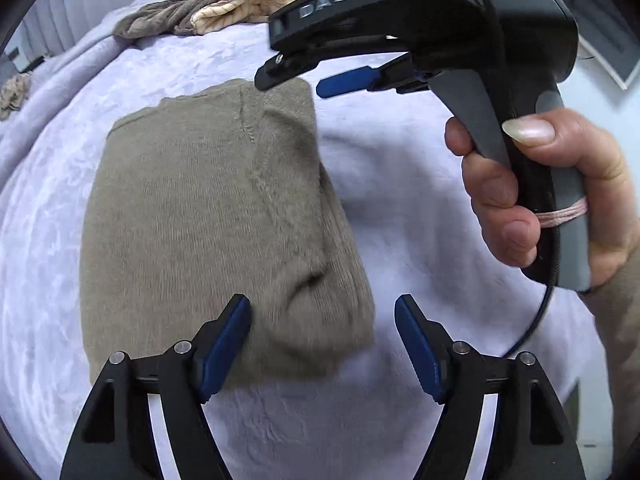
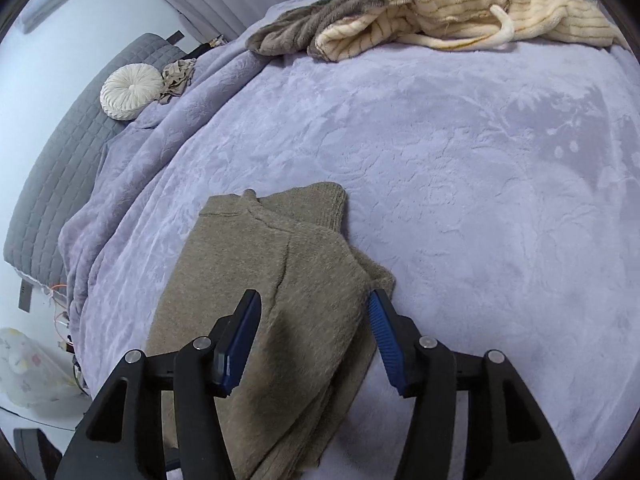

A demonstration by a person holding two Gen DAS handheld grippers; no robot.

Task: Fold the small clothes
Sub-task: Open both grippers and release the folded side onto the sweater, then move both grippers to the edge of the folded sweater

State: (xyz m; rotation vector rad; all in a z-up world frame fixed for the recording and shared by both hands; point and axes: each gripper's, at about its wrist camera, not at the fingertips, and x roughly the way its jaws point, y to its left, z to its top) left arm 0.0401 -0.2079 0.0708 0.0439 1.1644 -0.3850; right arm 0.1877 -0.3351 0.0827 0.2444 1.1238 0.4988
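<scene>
Bed covered with a lilac plush blanket (image 2: 460,168); grey quilted headboard (image 2: 68,152) and a round cream cushion (image 2: 126,94) at the far left. Taupe knit sweater (image 1: 208,216) lies folded on the blanket, near side of the bed, sleeve end turned over on top. A heap of cream striped and grey fleece clothes (image 2: 420,12) sits well apart at the far edge.

Left gripper (image 1: 322,344): jaws released, spread over the sweater's near right corner, pads not pressing on it. Right gripper (image 2: 316,344): jaws also apart, straddling the sweater's right-hand fold, nothing clamped. The person's right hand (image 1: 532,196) grips its grey handle.
</scene>
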